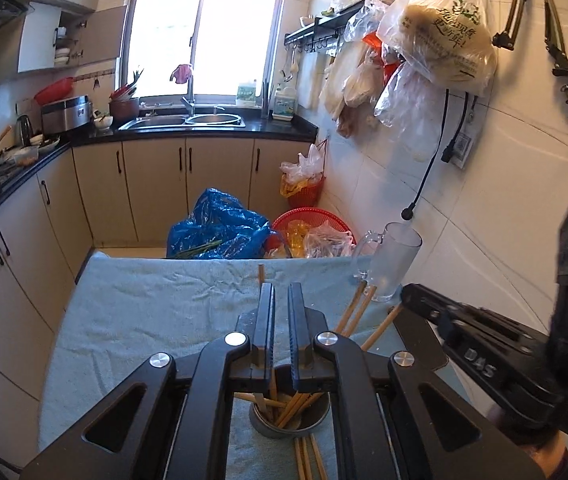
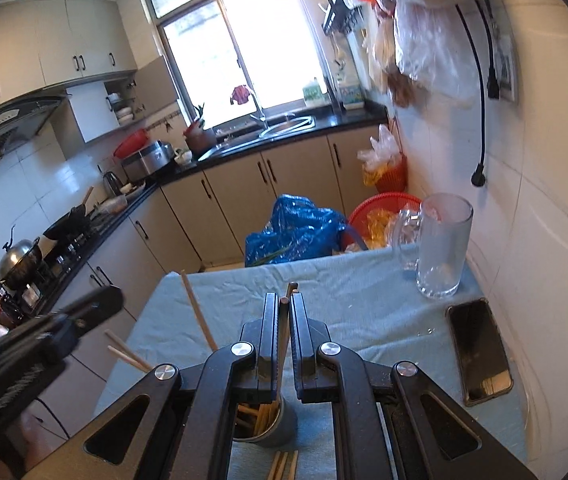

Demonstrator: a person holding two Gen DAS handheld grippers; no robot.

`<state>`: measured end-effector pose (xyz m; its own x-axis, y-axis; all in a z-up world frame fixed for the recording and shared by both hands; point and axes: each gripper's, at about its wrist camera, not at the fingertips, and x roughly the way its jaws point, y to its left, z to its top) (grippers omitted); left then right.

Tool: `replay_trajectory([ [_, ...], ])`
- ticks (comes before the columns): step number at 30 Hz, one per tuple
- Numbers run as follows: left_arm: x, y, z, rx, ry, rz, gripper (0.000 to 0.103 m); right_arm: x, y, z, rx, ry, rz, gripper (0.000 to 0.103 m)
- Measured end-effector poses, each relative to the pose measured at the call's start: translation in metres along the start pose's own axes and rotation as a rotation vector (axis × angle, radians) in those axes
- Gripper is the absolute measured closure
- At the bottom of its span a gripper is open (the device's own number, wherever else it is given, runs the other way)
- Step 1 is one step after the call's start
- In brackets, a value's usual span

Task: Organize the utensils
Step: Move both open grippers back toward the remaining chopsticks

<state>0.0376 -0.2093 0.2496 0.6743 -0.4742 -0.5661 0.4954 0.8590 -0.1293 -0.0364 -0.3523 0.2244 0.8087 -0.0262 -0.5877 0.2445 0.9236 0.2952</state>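
A: What is the right gripper (image 2: 282,312) doing?

B: Its jaws are sitting nearly pressed together, pinching a thin wooden chopstick (image 2: 284,334) that is running up through the centre of the frame. The stick's lower end is reaching into the round grey metal cup (image 2: 279,420) at lower centre, where more chopsticks are standing.

A: And the left gripper (image 1: 281,300)?

B: Its jaws are standing a narrow gap apart over the same grey cup (image 1: 284,428), low in the left view. I cannot tell whether they are gripping anything.

A: Where are the other utensils lying?

B: A few loose wooden chopsticks (image 1: 358,308) are lying on the pale blue cloth-covered counter (image 1: 143,312), right of centre, near the clear glass mug (image 1: 394,264).

A: Any writing?

B: Green Chinese characters are showing on the hanging plastic bag (image 1: 440,36) at upper right, too distorted to read. "D4S" is showing on the right gripper's body at lower right of the left view.
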Motion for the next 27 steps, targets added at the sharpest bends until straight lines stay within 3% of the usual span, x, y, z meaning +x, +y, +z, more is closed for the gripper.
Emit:
replay_trajectory([
  [3,-0.012,-0.001,-0.003,0.004,-0.023,0.003,0.073,0.004,-0.002,-0.003,0.016,0.010,0.014,0.094],
  [4,-0.016,0.000,-0.003,0.004,-0.032,0.003,0.068,0.004,-0.001,-0.003,0.014,0.009,0.014,0.086],
  [5,-0.023,0.000,-0.005,0.005,-0.045,0.003,0.068,0.004,-0.001,-0.004,0.011,0.004,0.009,0.075],
  [7,-0.034,0.001,-0.007,0.006,-0.061,0.003,0.068,-0.001,0.000,-0.004,0.004,-0.017,-0.005,0.064],
  [19,-0.110,0.015,-0.045,-0.053,-0.118,-0.015,0.060,-0.054,-0.008,-0.009,-0.013,-0.063,-0.046,0.050],
  [27,-0.132,0.023,-0.108,-0.061,-0.039,-0.011,0.059,-0.082,-0.039,-0.050,-0.066,0.038,-0.134,0.041],
])
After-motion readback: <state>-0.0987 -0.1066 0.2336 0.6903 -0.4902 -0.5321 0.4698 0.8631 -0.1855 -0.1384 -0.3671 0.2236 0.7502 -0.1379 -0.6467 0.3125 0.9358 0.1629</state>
